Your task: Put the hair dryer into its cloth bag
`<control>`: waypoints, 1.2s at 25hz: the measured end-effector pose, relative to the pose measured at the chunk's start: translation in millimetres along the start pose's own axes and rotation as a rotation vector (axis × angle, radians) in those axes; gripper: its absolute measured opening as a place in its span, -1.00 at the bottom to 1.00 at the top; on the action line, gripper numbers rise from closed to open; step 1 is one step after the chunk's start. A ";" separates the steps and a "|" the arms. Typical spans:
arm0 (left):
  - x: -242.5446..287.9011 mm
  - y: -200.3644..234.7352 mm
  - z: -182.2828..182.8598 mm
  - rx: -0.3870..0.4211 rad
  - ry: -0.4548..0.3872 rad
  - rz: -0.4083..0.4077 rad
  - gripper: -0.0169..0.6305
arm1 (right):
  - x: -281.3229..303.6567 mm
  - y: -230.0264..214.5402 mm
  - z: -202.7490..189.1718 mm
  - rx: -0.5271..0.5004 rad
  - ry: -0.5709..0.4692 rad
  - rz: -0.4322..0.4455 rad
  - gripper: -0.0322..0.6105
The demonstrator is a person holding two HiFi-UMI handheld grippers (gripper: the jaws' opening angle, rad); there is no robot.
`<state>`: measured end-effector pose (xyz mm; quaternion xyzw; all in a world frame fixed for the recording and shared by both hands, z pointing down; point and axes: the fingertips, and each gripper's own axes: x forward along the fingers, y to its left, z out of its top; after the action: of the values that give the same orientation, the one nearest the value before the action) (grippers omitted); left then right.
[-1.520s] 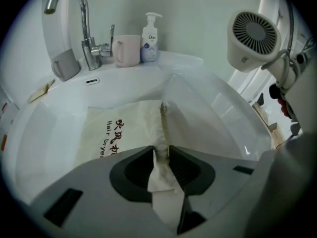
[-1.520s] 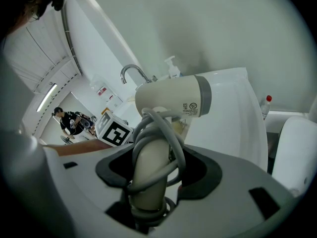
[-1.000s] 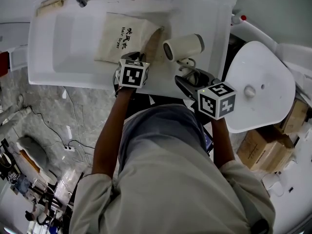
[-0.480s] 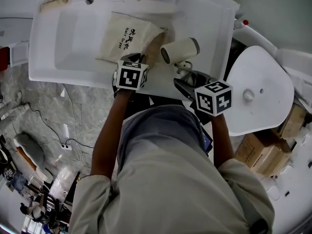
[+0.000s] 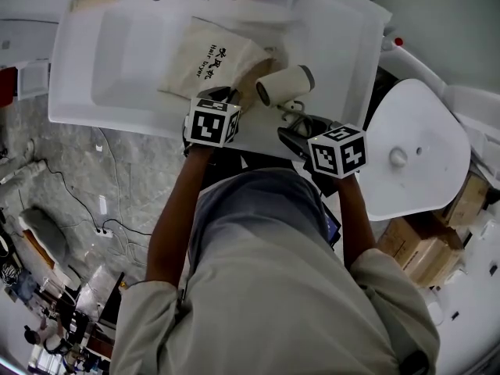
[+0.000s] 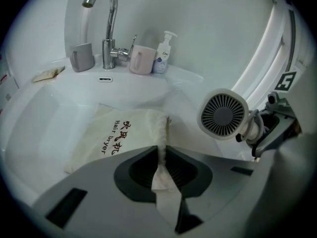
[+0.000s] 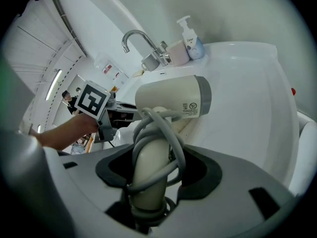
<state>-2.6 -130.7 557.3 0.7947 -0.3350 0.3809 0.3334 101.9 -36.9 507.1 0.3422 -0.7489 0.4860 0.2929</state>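
A cream cloth bag (image 5: 211,57) printed "Hair dryer" lies in the white sink (image 5: 94,61). My left gripper (image 5: 226,94) is shut on the gathered rim of the bag (image 6: 114,138) at its mouth; the jaws have just been closing, and the cloth sits pinched between them at the left gripper (image 6: 162,175). My right gripper (image 5: 301,123) is shut on the handle of the cream hair dryer (image 5: 285,84), which has its grey cord wound round it. The hair dryer (image 7: 173,100) hangs just right of the bag's mouth, with its rear grille (image 6: 224,114) toward the left gripper.
A chrome faucet (image 6: 101,14), two cups and a soap bottle (image 6: 163,53) stand at the back of the sink. A white toilet lid (image 5: 414,147) is to the right, with cardboard boxes (image 5: 426,244) beyond it.
The right gripper has carried the hair dryer down and left, nearer the bag's mouth. The left gripper has stayed on the bag's rim.
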 end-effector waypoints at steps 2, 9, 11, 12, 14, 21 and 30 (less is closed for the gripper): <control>-2.9 0.7 -0.2 -0.012 -0.009 -0.010 -0.77 | 4.8 -0.4 -2.3 0.000 0.016 0.004 -0.13; -13.9 5.8 -0.8 -0.053 -0.040 -0.035 -0.77 | 19.1 6.7 -7.7 -0.015 0.067 0.019 -0.13; -15.1 6.9 -0.3 -0.061 -0.044 -0.041 -0.77 | 23.5 9.4 -7.3 -0.021 0.083 0.026 -0.13; -15.4 7.1 0.1 -0.065 -0.046 -0.045 -0.77 | 25.5 10.3 -7.3 -0.025 0.093 0.029 -0.13; -16.2 6.6 0.7 -0.071 -0.052 -0.051 -0.77 | 29.0 11.9 -8.2 -0.032 0.114 0.036 -0.13; -17.7 9.0 3.5 -0.086 -0.062 -0.064 -0.77 | 43.5 10.0 -13.0 -0.023 0.212 0.048 -0.13; -24.3 12.9 4.3 -0.085 -0.073 -0.085 -0.77 | 60.5 13.9 -14.6 -0.053 0.331 0.039 -0.13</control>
<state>-22.9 -134.4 538.6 0.8069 -0.3286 0.3223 0.3702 56.4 -33.0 551.6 0.2351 -0.7096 0.5213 0.4117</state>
